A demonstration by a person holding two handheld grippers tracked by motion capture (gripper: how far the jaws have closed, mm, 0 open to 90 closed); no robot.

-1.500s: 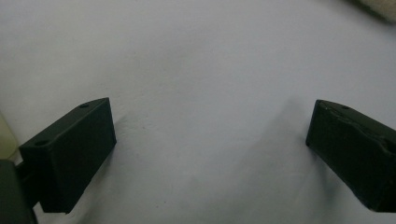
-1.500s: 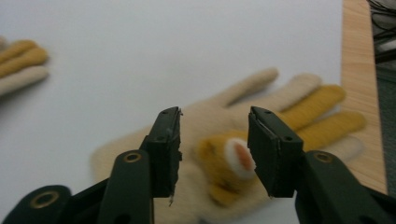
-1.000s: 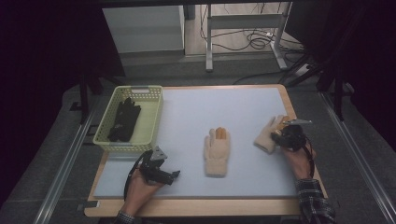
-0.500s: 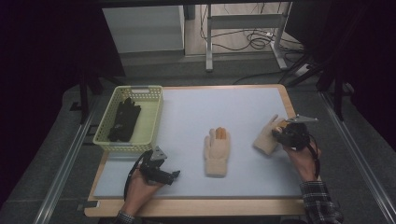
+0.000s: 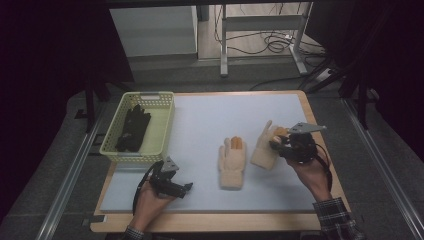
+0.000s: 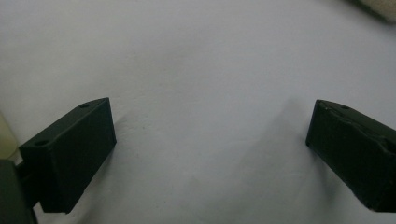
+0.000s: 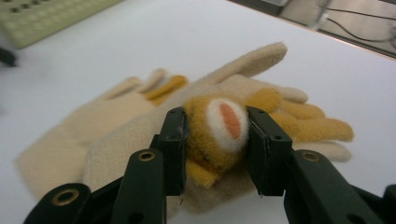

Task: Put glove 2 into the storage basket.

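Observation:
Two cream knitted gloves with orange-yellow fingers are on the pale blue mat [image 5: 200, 120]. One glove [image 5: 232, 162] lies flat mid-table. My right gripper [image 5: 276, 142] is shut on the other glove [image 5: 262, 150] and holds it slightly raised just right of the flat one. In the right gripper view, the jaws [image 7: 215, 140] pinch a bunched orange-and-white part of the held glove [image 7: 219, 121], with the flat glove [image 7: 65, 140] behind it. At the front left, my left gripper [image 5: 186, 189] rests low over the mat, open, with nothing between its jaws [image 6: 210, 149].
A pale yellow-green basket [image 5: 159, 132] at the back left holds black gloves [image 5: 132, 127]. The wooden table edge [image 5: 210, 222] frames the mat. Metal rails run along both sides, with cables and a stand on the floor beyond the far edge.
My right gripper has risen and moved left with its glove, bringing it close beside the flat glove. The left gripper has stayed where it was.

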